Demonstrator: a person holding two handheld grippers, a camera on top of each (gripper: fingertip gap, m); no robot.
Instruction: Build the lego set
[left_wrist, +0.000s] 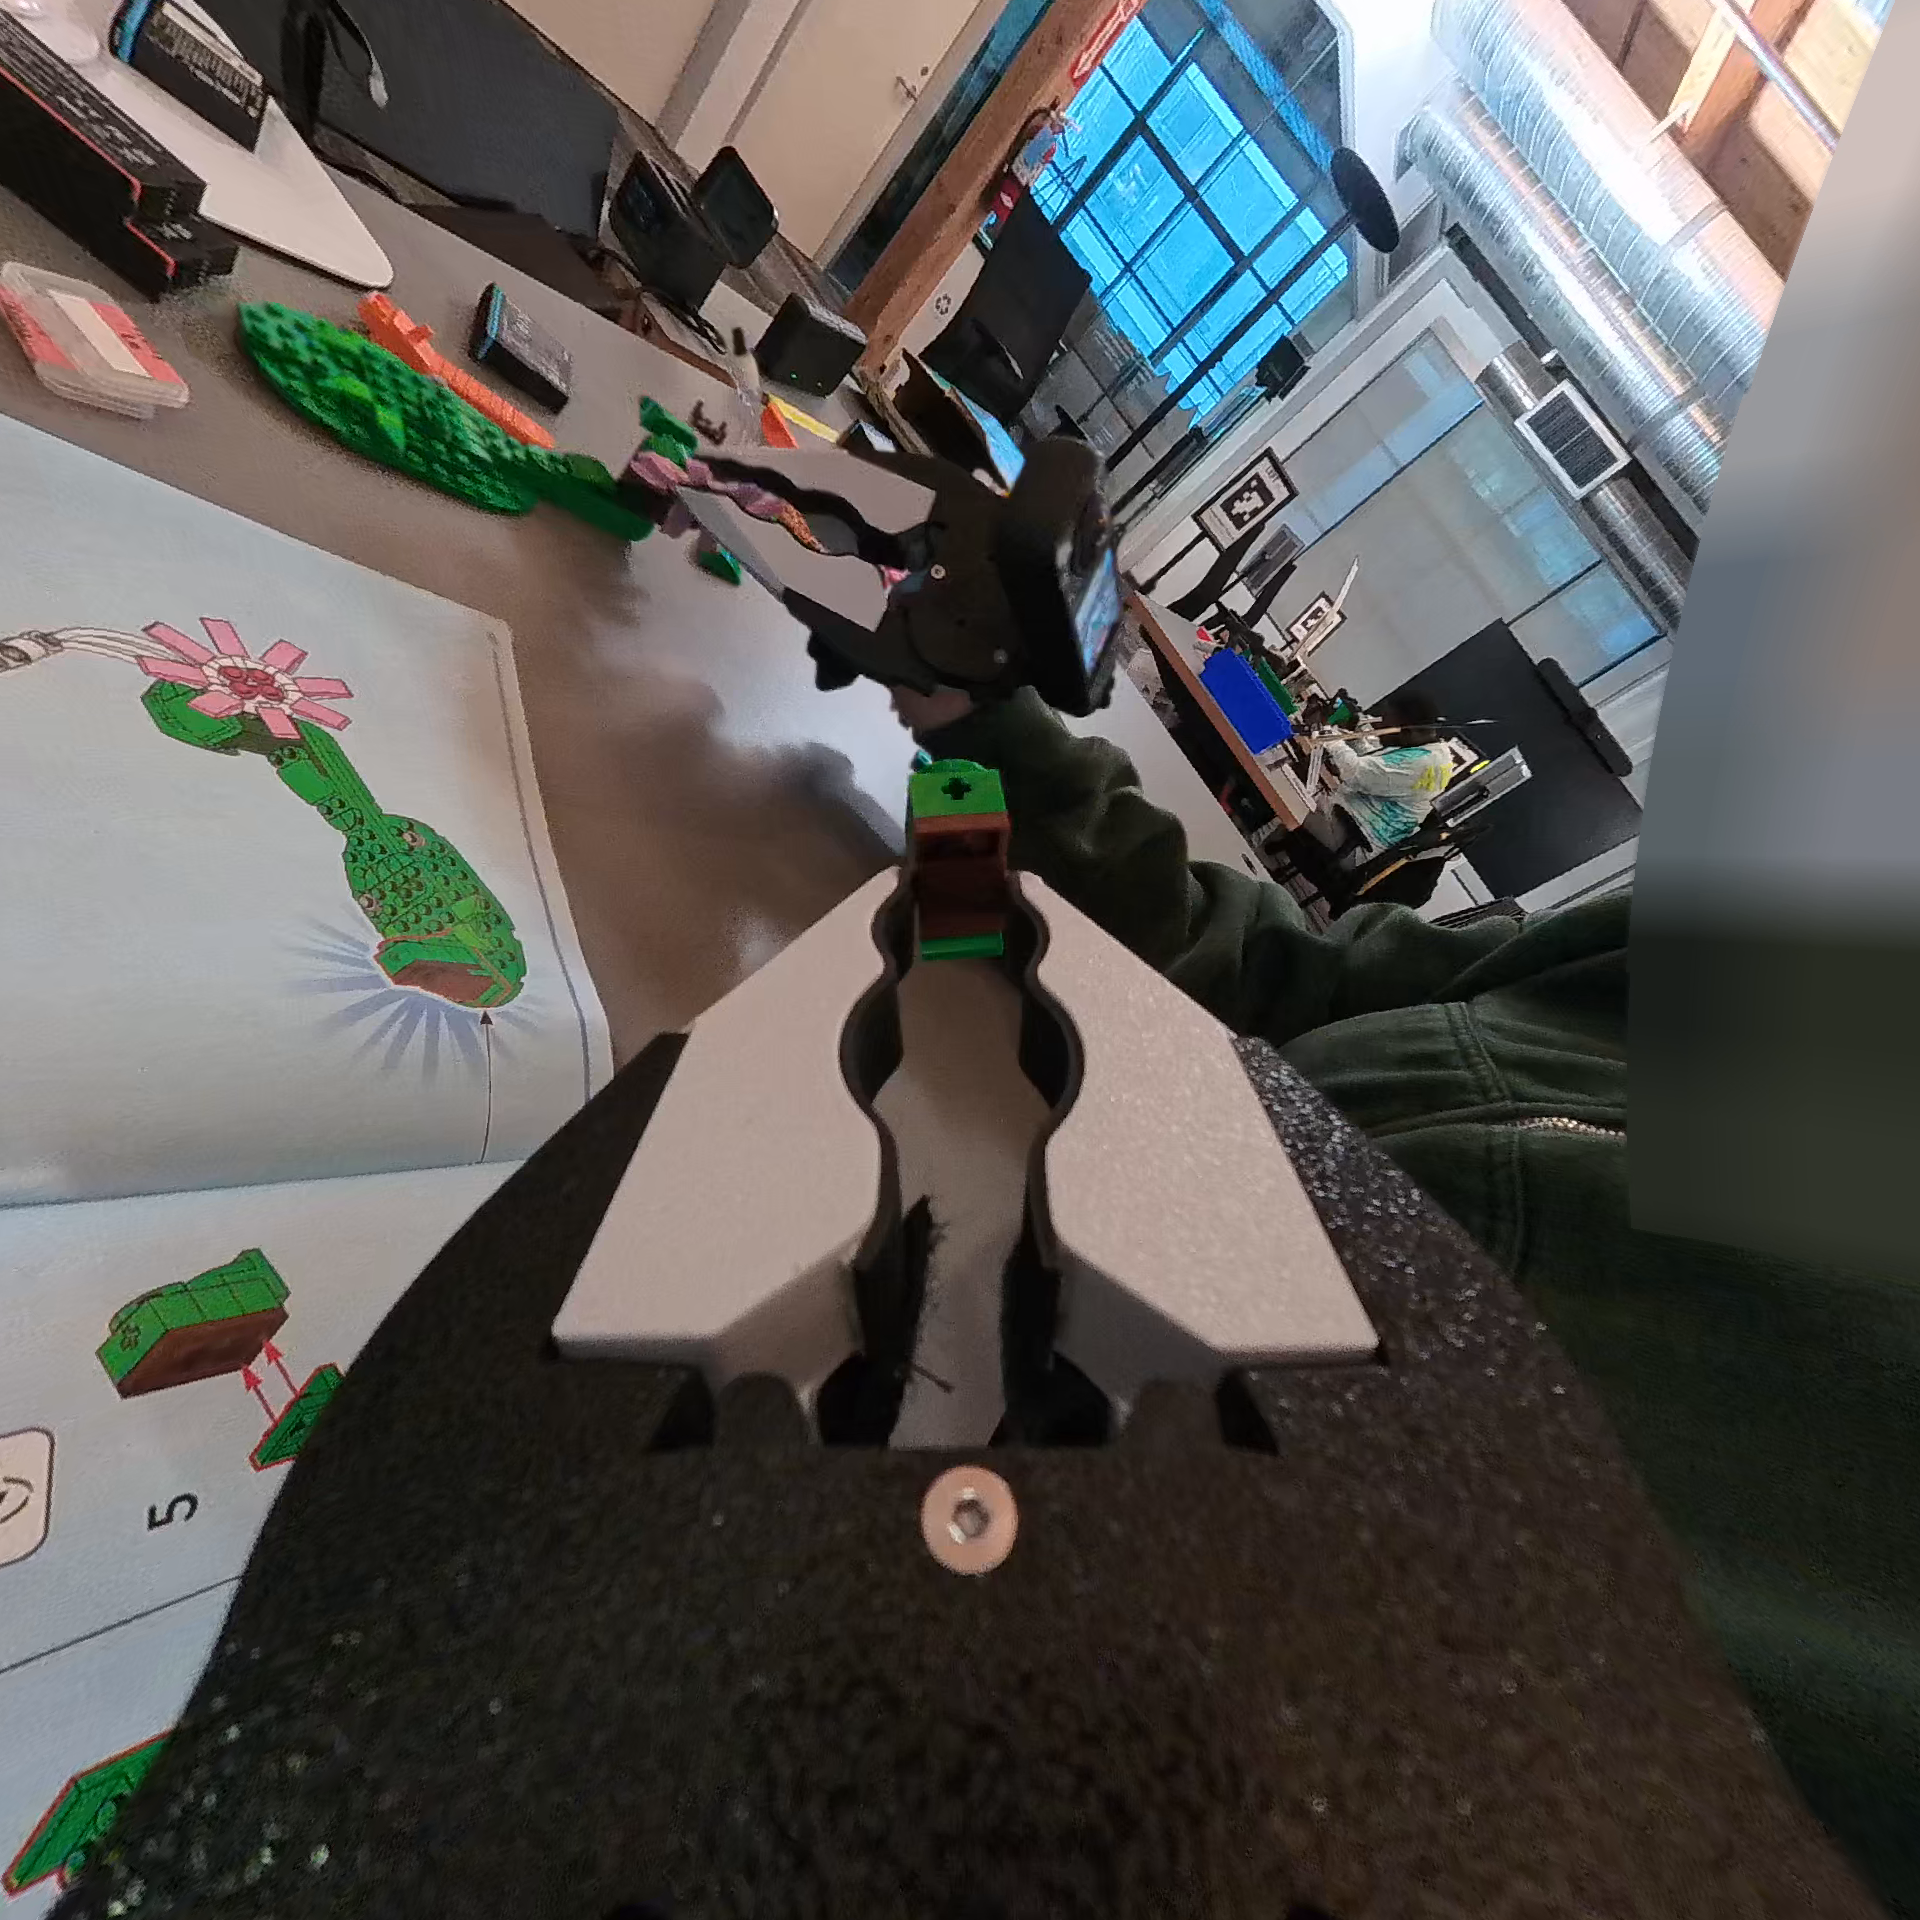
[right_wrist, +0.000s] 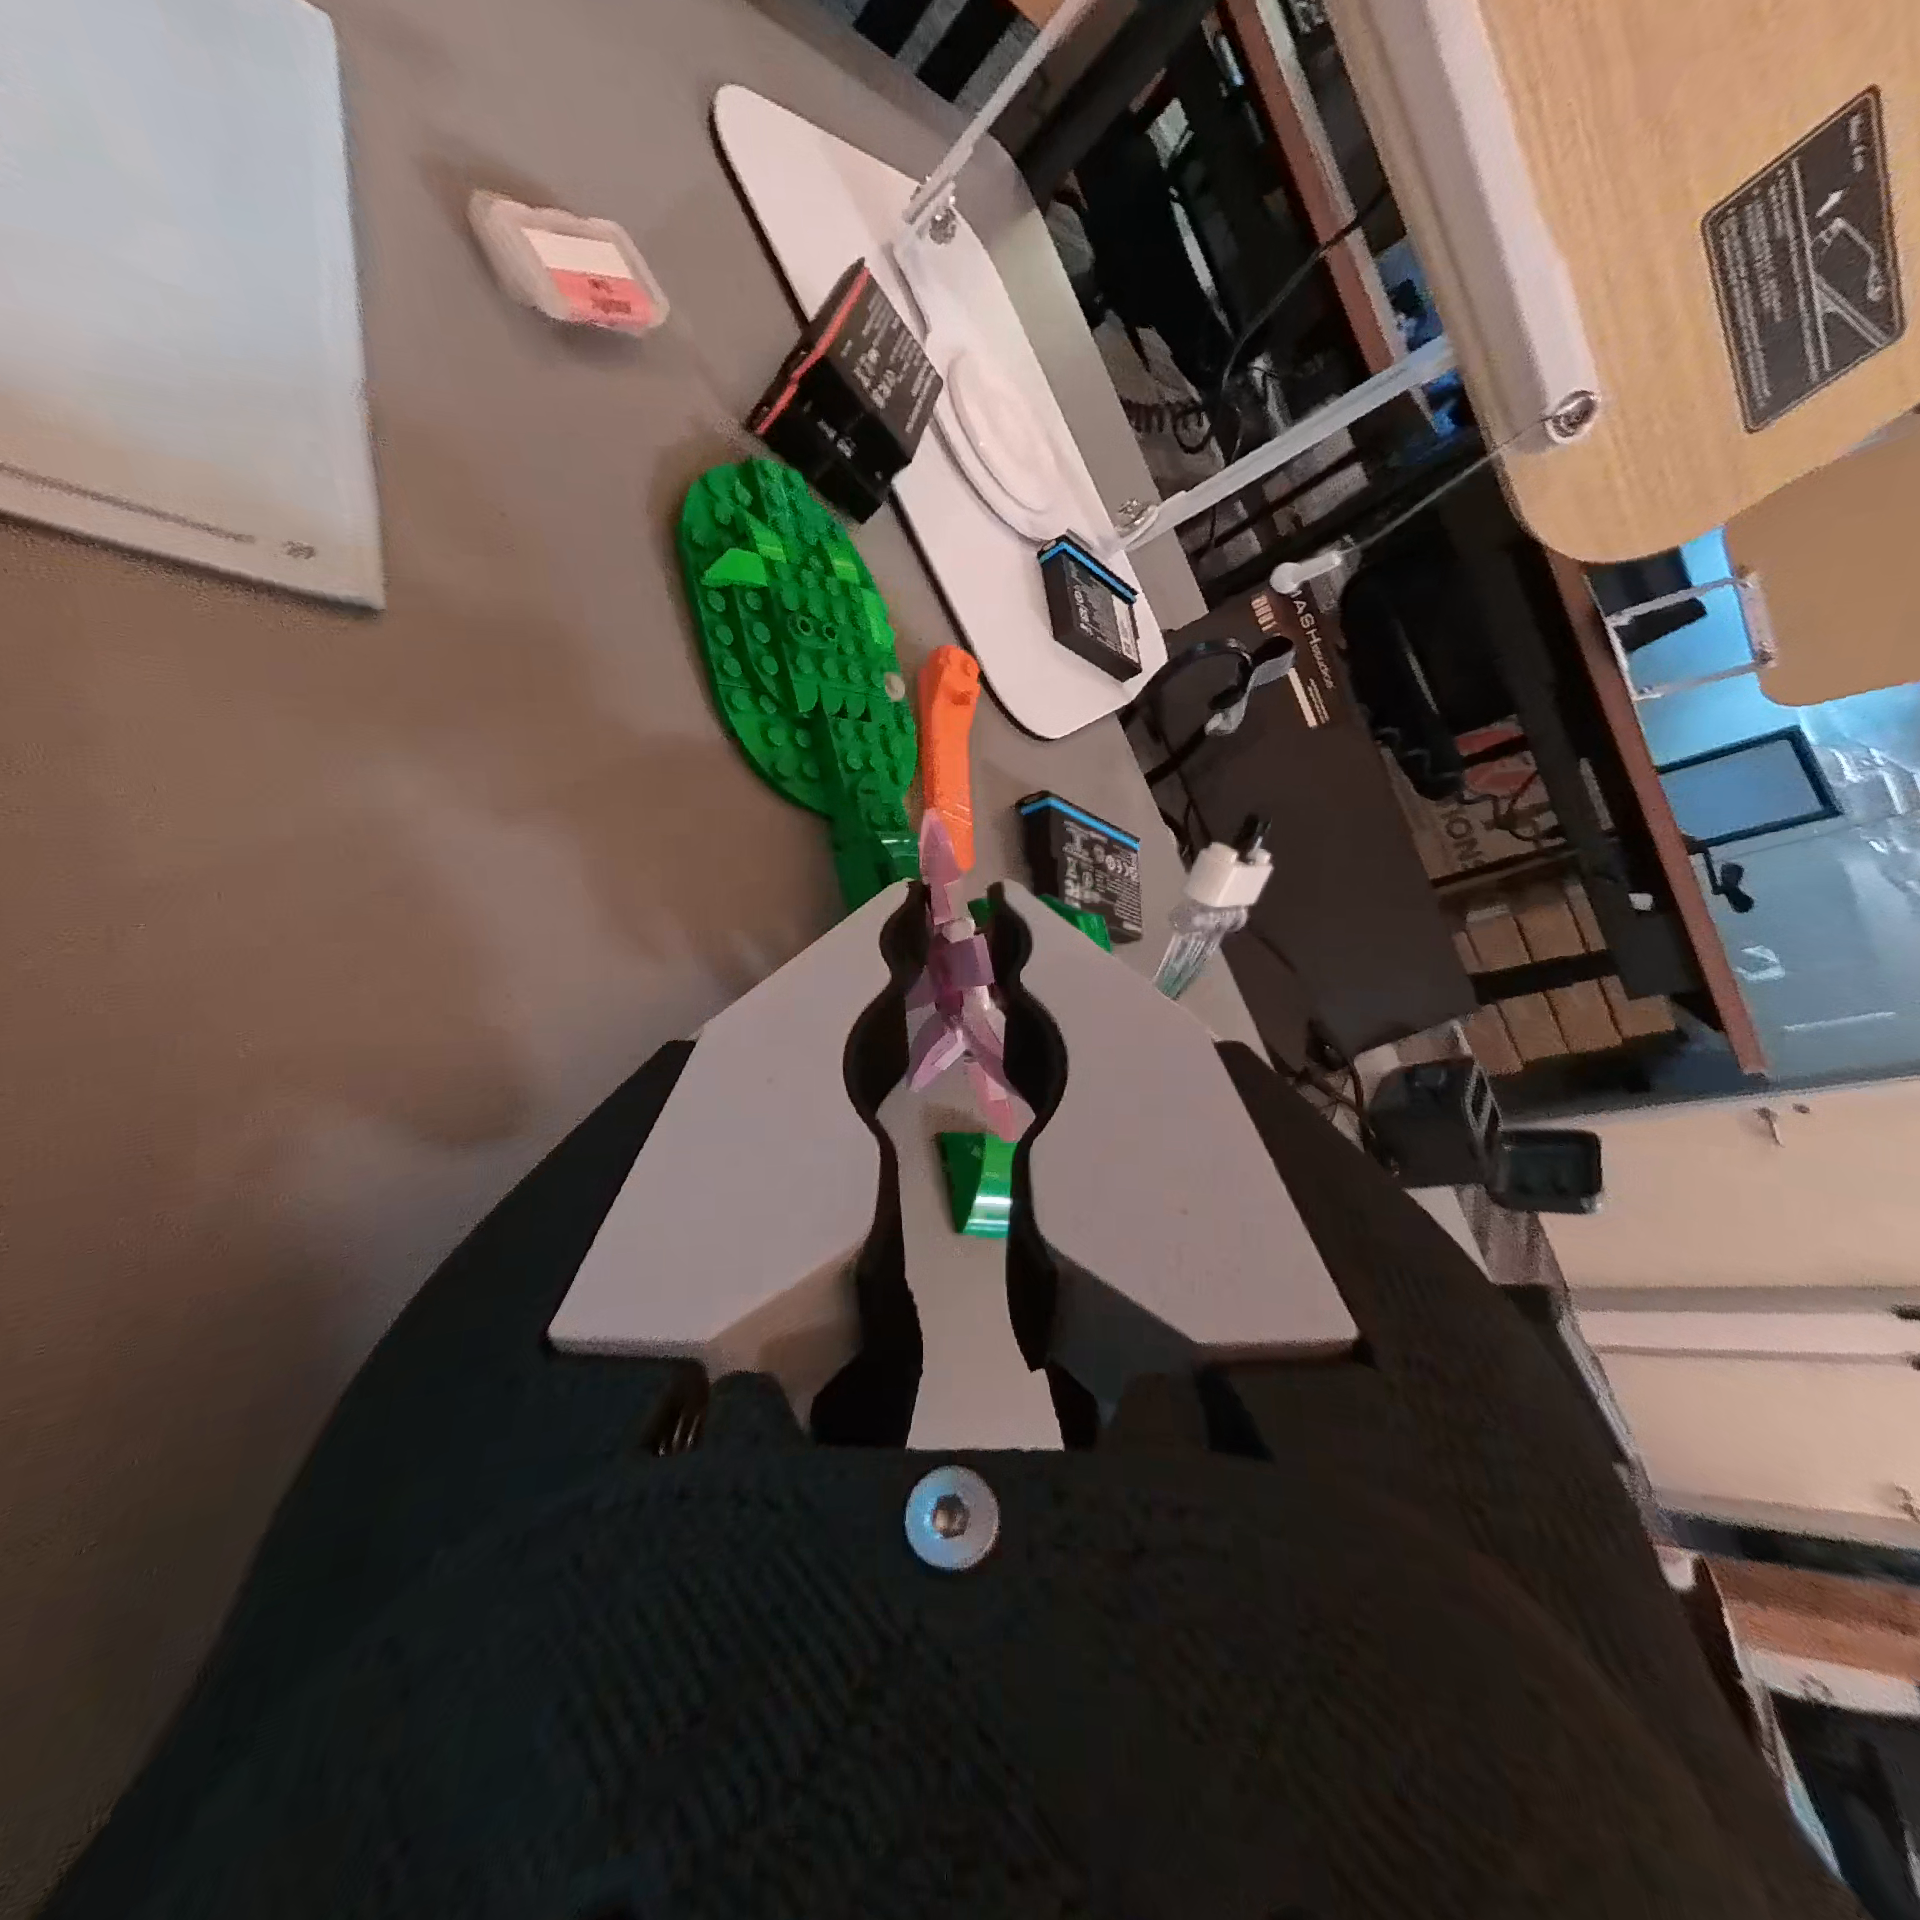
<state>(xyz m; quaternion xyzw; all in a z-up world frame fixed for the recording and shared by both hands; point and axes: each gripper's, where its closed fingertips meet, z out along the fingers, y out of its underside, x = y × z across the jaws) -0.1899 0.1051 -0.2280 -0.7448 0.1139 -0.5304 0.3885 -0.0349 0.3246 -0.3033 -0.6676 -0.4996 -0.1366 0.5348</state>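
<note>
Brick stack (left_wrist: 957, 862) pinched at left fingers' (left_wrist: 831, 997) tips; pink flower (right_wrist: 961, 997) between right fingers (right_wrist: 1101, 997)

My left tongs (left_wrist: 956, 883) and right tongs (right_wrist: 961, 914) are showing pale grey wedge-shaped fingers with scalloped black inner edges, each seated in a speckled black body bearing one silver hex screw; I am wearing a dark green sleeve (left_wrist: 1122, 831).
</note>
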